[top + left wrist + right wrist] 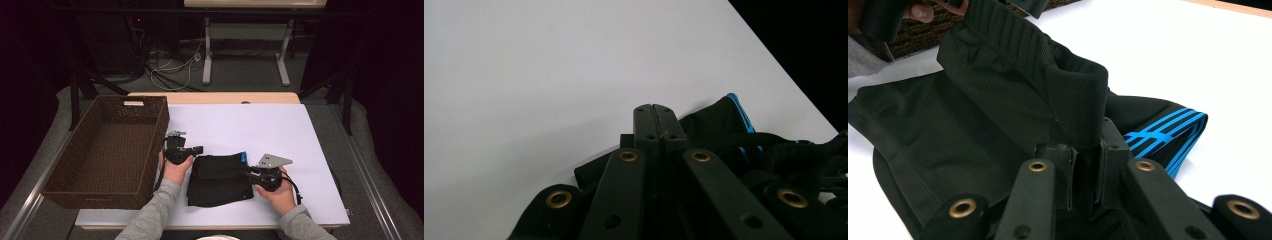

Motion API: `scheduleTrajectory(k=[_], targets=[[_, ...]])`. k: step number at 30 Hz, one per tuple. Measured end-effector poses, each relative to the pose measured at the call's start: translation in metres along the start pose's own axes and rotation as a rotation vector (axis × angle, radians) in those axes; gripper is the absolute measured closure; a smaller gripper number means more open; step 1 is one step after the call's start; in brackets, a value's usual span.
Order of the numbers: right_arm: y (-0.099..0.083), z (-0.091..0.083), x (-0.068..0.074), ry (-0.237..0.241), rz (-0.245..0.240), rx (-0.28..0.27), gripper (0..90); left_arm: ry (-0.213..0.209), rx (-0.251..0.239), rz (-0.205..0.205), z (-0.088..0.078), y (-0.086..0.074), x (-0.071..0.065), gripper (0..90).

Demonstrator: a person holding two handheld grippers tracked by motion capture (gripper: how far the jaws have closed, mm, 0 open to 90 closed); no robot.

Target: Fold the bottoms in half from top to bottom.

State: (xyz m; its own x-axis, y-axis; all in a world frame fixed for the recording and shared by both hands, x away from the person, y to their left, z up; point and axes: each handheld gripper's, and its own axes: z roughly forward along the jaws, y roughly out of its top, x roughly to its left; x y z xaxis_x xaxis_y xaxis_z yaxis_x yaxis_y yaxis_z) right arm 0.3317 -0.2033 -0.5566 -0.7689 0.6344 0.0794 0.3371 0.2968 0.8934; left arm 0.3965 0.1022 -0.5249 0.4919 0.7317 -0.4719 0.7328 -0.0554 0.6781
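black garment (219,180) lay folded on the white table top (280,125), just right of the wicker basket (112,150) and not touching it. blue striped trim (243,157) showed at the garment's far right corner, the corner away from the basket.

left gripper (199,149) sat between basket and garment, at the garment's far left corner. in the left gripper view its jaws met tip to tip, fully closed, with the tips (655,111) out over bare table. black cloth (719,122) bunched right beside and under them; couldn't tell whether any fabric was actually pinched in there.

right gripper (248,171) was on the garment's side away from the basket, near the blue trim. right gripper view showed its jaws nearly closed with a raised fold of the ribbed edge (1068,100) clamped between them (1089,150), the fold standing up off the rest of the garment. the hand holding the left gripper and a bit of the basket (923,30) showed beyond that fold.
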Motion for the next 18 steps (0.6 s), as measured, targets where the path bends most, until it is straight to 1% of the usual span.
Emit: scheduleTrajectory(k=[1,2,4,7,8,10,11,12,14,16,18], targets=[[0.000,0.000,0.000,0.000,-0.010,0.006,80.2,-0.005,0.012,0.005,0.001,0.000,0.001,89.8],[0.000,0.000,0.000,0.000,-0.014,0.006,80.0,-0.012,0.021,-0.002,0.002,0.000,0.001,89.8],[0.000,0.000,0.000,-0.002,-0.016,0.004,79.1,-0.014,0.035,0.006,0.002,-0.001,0.000,89.8],[0.000,0.001,0.001,0.001,-0.010,0.003,76.0,-0.024,0.040,0.017,0.002,-0.003,-0.002,89.8],[0.000,0.000,0.001,0.001,-0.007,0.003,72.4,-0.025,0.046,0.031,0.001,-0.004,-0.002,89.8],[0.000,0.000,0.001,0.008,0.010,0.006,63.8,-0.029,0.045,0.032,0.000,-0.005,-0.004,89.8],[0.000,0.000,0.002,0.014,0.018,0.006,62.1,-0.029,0.047,0.042,-0.002,-0.007,-0.005,89.8],[0.000,0.000,0.002,0.014,0.017,0.011,60.3,-0.035,0.051,0.032,-0.002,-0.008,-0.006,89.8],[0.000,0.000,0.002,0.020,0.029,0.003,57.2,-0.036,0.048,0.040,-0.004,-0.010,-0.007,89.8],[0.000,0.000,0.002,0.023,0.029,-0.003,51.8,-0.042,0.049,0.041,-0.006,-0.012,-0.007,89.8],[0.000,-0.001,0.003,0.023,0.022,0.006,48.0,-0.046,0.048,0.046,-0.007,-0.014,-0.008,89.8]])
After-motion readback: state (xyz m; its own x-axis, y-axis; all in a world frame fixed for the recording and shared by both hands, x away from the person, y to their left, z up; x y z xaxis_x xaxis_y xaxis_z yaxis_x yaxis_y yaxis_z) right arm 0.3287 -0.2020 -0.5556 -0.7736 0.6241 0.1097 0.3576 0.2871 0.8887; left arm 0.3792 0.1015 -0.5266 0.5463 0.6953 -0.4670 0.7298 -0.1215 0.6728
